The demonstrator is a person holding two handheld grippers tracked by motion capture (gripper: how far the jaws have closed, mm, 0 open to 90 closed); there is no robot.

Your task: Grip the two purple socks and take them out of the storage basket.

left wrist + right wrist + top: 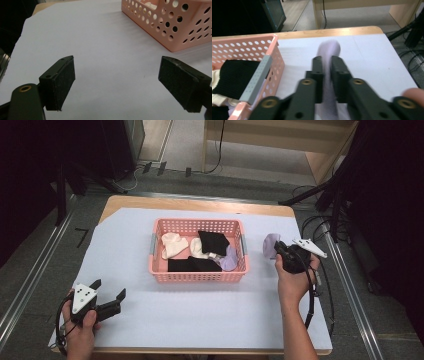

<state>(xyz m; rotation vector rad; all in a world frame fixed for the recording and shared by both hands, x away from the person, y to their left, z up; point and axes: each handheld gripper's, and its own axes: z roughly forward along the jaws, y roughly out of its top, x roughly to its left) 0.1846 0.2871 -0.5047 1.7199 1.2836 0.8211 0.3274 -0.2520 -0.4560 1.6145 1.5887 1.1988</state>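
The right hand-held gripper [326,75] pinches a lilac sock [329,53] right of the basket [200,276], sorting it out; the left hand-held gripper [125,82] waits open.

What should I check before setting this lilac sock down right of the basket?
1. Right gripper on lilac sock: ok, the sock sits between the jaws.
2. Grip firm: cannot tell, view blurred.
3. Sock out of the basket: ok, it hangs to its right.
4. Table under the sock bare: ok.
5. Left gripper out of the way: ok, open over bare table.
6. Second lilac sock in basket: ok, at its right end.
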